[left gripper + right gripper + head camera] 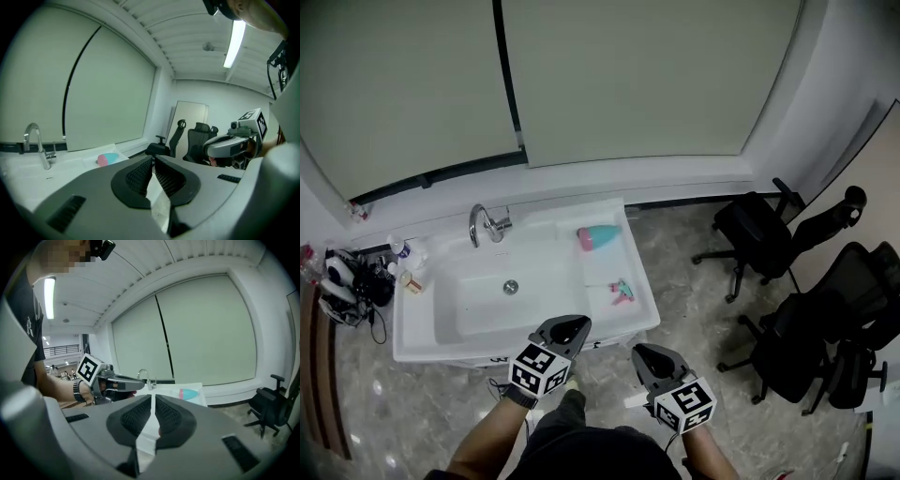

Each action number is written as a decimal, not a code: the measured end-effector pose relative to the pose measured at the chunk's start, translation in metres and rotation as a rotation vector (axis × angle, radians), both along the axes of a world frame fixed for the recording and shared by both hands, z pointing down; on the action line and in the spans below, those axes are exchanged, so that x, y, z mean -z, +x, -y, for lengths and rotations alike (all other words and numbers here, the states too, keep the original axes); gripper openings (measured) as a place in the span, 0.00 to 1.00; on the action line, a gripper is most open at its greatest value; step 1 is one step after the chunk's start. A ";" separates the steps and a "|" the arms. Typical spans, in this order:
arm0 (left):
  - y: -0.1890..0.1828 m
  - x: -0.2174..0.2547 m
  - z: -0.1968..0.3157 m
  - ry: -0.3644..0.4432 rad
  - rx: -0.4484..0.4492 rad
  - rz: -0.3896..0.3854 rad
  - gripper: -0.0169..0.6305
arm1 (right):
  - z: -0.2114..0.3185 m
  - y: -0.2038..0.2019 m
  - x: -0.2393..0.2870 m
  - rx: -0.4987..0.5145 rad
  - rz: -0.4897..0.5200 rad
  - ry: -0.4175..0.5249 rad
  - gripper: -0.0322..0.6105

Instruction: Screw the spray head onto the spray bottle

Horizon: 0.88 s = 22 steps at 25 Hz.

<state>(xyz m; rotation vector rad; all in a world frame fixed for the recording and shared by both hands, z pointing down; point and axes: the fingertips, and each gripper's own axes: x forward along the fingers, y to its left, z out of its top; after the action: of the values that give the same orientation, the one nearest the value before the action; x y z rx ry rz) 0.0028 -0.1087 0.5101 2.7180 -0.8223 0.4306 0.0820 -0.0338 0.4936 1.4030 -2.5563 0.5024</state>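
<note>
A teal spray bottle [598, 236] with a pink end lies on its side on the right ledge of the white sink [422, 323]. It also shows in the left gripper view as the bottle [108, 159] and in the right gripper view as the bottle [187, 393]. A small teal and pink spray head [622, 292] lies nearer on the same ledge. My left gripper [570, 328] and right gripper [649, 356] hover side by side in front of the sink's front edge. Both are shut and hold nothing.
A chrome faucet [486, 225] stands at the back of the basin. Small bottles and dark cables [356, 281] crowd the counter left of the sink. Black office chairs [759, 234] stand on the floor to the right. Window blinds fill the wall behind.
</note>
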 end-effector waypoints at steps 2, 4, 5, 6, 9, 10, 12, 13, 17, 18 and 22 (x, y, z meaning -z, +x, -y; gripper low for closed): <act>0.002 -0.018 0.054 -0.007 -0.061 0.047 0.04 | 0.037 -0.009 -0.010 -0.026 -0.022 -0.030 0.05; 0.008 -0.042 0.111 -0.011 -0.109 0.113 0.09 | 0.068 -0.014 -0.022 -0.057 -0.030 -0.058 0.05; 0.012 -0.057 0.140 -0.010 -0.123 0.159 0.11 | 0.081 -0.015 -0.028 -0.073 -0.028 -0.075 0.05; 0.015 -0.072 0.168 -0.004 -0.132 0.214 0.15 | 0.092 -0.014 -0.036 -0.086 -0.028 -0.094 0.05; 0.027 -0.117 0.239 0.042 -0.152 0.435 0.32 | 0.118 -0.006 -0.063 -0.105 -0.051 -0.156 0.05; 0.032 -0.131 0.259 0.059 -0.167 0.512 0.35 | 0.128 -0.001 -0.073 -0.110 -0.058 -0.176 0.05; 0.045 -0.159 0.298 0.077 -0.207 0.645 0.41 | 0.149 0.011 -0.095 -0.115 -0.072 -0.213 0.05; 0.053 -0.171 0.315 0.081 -0.226 0.699 0.45 | 0.160 0.018 -0.108 -0.114 -0.083 -0.233 0.05; 0.080 -0.213 0.360 0.051 -0.283 0.856 0.54 | 0.195 0.041 -0.163 -0.066 -0.149 -0.351 0.12; 0.085 -0.224 0.366 0.044 -0.300 0.897 0.55 | 0.202 0.047 -0.177 -0.049 -0.171 -0.384 0.14; 0.092 -0.269 0.383 0.018 -0.372 1.061 0.63 | 0.230 0.057 -0.228 0.043 -0.282 -0.474 0.18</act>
<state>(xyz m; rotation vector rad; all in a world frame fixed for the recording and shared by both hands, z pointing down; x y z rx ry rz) 0.0945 -0.4917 0.7793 2.5211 -0.4692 2.0264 0.1389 -0.2637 0.7215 1.1513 -2.0621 0.7779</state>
